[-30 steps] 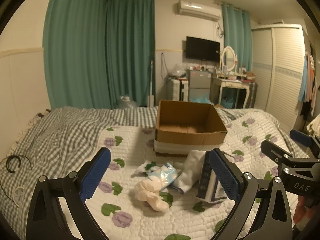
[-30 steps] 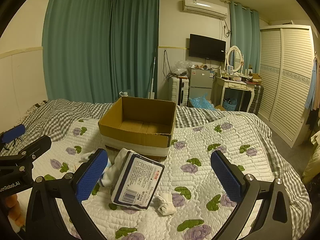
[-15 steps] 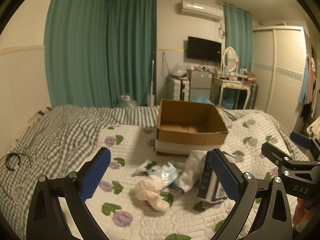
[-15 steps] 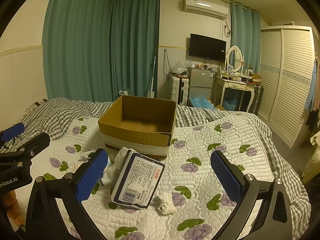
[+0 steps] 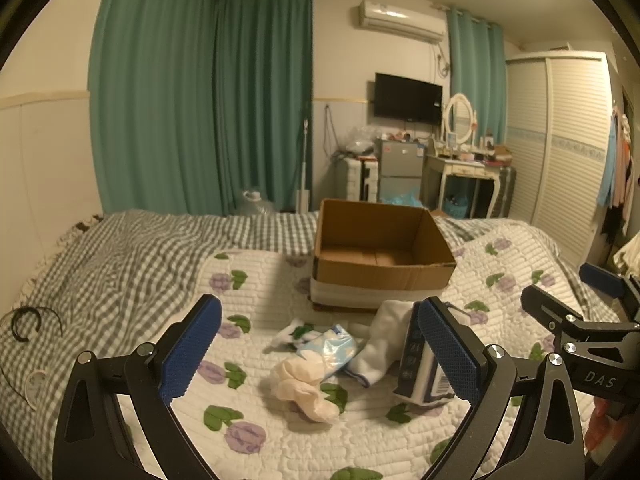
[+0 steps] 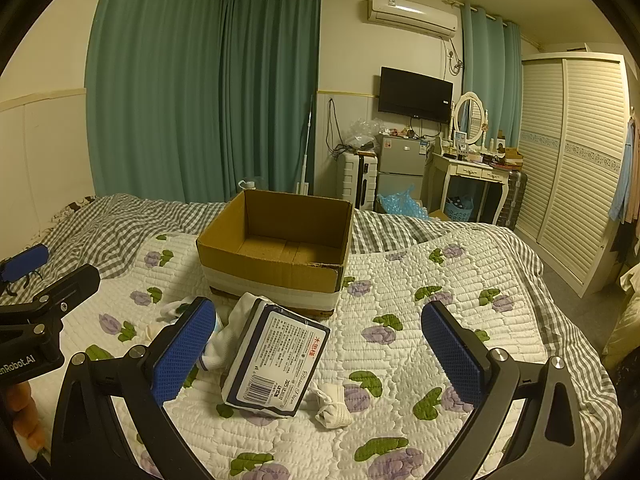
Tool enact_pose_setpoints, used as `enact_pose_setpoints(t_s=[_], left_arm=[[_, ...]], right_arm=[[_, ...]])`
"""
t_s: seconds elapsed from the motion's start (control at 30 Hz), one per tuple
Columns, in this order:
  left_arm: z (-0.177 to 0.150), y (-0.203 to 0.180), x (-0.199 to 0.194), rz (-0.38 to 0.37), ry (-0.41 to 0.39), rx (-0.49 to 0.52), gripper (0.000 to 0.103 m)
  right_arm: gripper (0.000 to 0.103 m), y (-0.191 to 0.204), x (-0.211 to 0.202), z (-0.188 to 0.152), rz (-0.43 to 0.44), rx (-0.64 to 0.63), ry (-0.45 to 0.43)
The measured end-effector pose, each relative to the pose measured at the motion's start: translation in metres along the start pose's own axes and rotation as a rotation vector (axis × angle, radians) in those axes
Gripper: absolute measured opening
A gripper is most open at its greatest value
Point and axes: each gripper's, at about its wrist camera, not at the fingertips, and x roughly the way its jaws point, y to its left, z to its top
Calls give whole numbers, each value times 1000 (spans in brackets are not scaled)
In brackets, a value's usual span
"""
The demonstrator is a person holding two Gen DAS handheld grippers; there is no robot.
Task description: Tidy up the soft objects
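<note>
Both grippers (image 5: pixel 318 346) (image 6: pixel 318 350) wide, empty; tissue pack (image 6: pixel 276 360), socks (image 5: pixel 306 386) before cardboard box (image 6: pixel 276 258).

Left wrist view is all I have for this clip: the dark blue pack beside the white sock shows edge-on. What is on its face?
Observer: In the right wrist view the pack lies label up, showing a white printed label with a barcode.
Operator: Is anything hidden behind it?
Observer: Yes, a small knotted white bundle lies on the quilt at the pack's right corner.
Operator: And the right gripper?
Observer: The right gripper has its jaws wide open, with nothing held.
</note>
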Motion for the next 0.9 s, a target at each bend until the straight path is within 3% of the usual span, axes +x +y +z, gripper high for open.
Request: enact_pose_setpoints(t_s=[0.9], left_arm=[[2,2,-2,-3,-3,0,101]], right_arm=[[103,0,-1,-1,-1,-4,0]])
